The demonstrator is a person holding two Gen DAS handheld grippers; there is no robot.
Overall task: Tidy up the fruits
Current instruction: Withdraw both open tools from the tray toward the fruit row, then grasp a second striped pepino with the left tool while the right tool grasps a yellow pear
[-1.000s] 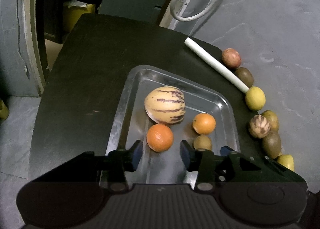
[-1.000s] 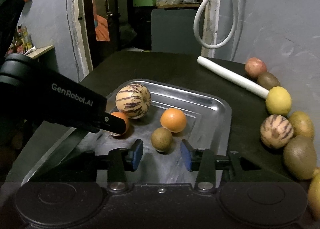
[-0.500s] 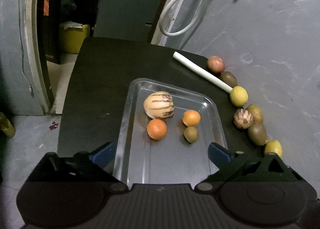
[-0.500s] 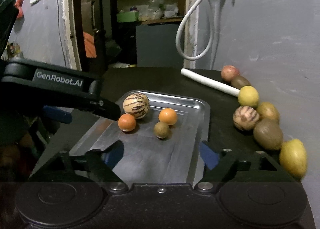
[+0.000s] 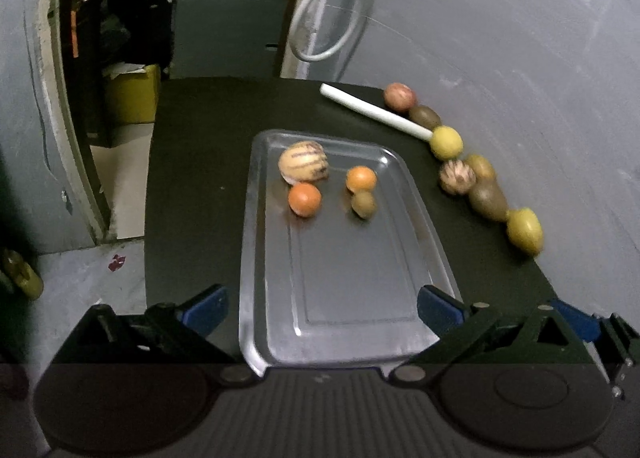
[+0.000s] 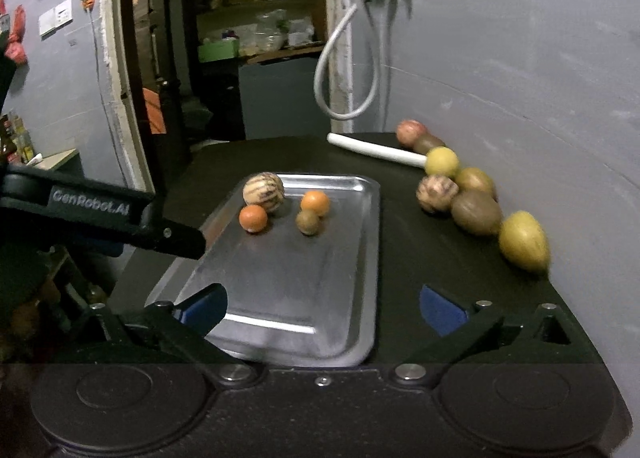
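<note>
On the black desk point(image 5: 192, 186), the metal tray point(image 5: 348, 298) now carries four fruits grouped at its far end: a striped melon-like fruit point(image 5: 304, 161), two oranges, one point(image 5: 305, 199) just at 6 o'clock of the striped one and the other point(image 5: 361, 178) at its 3 o'clock, and a small brown kiwi point(image 5: 363, 204) touching that second orange. A second ago both grippers were low over the tray with narrow fingers, the left around the first orange and the right around the kiwi; now both have pulled back and risen, and these fruits lie free on the tray. The left gripper point(image 5: 320, 308) has its fingers spread wide with nothing between them, and the right gripper point(image 6: 322, 308) is finishing to open its fingers, also with only the bare tray under the gap. I judge that one placing is done and the next fruit must come from the row along the wall, at 2 o'clock of the tray: a reddish fruit point(image 6: 411, 131), a yellow round one point(image 6: 441, 162), a second striped one point(image 6: 437, 192), brown kiwis and a yellow lemon point(image 6: 523, 241), all still off the tray, beside a white stick point(image 6: 376, 149). The near corners of the tray are covered by the gripper bodies, the row is blurred so the exact count of kiwis is not sure, and the person holding the tools is not visible.
</note>
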